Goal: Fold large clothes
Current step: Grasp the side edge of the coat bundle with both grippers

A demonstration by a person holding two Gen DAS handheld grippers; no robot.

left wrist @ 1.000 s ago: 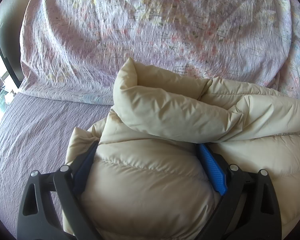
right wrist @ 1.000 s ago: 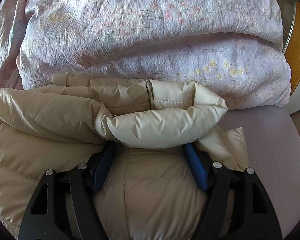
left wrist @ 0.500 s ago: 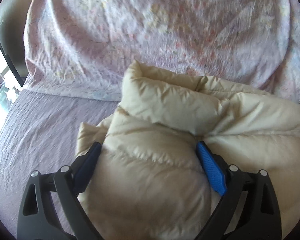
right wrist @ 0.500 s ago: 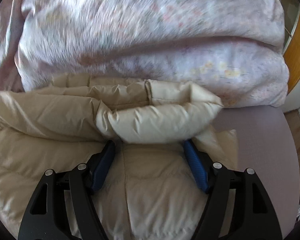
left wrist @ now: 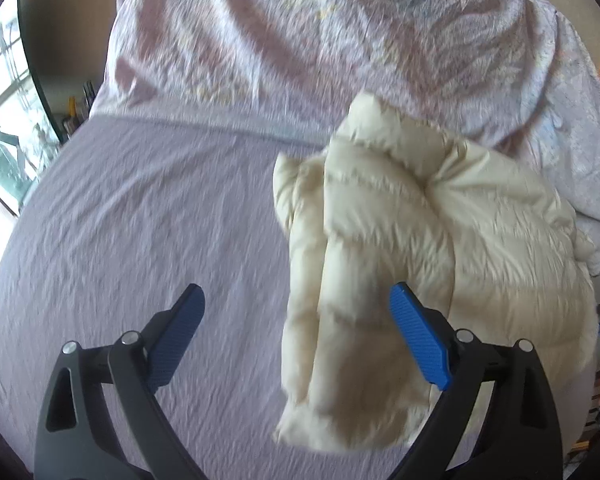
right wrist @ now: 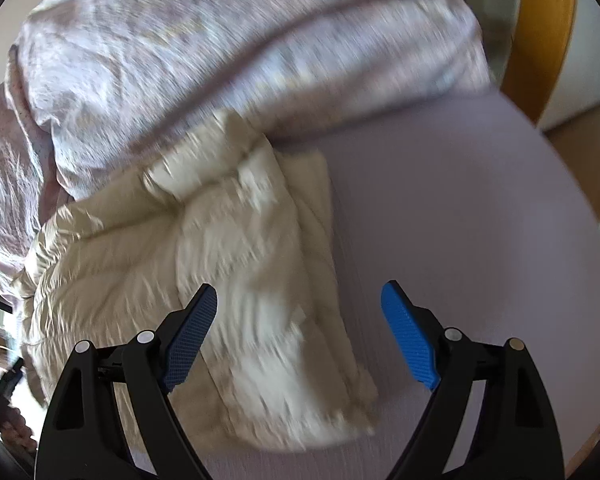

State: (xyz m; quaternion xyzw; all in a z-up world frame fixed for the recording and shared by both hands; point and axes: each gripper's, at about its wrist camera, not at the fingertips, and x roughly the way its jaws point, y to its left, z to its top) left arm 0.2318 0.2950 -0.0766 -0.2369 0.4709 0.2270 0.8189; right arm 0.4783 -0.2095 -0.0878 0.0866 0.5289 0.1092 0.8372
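The folded cream jacket lies on the lilac sheet, just beside the floral duvet — both the left gripper and the right gripper gape wide, holding nothing.

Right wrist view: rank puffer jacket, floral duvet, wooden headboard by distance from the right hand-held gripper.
1. Puffer jacket, under the left finger of the right hand-held gripper.
2. Floral duvet, bunched behind the jacket.
3. Wooden headboard, far upper right.
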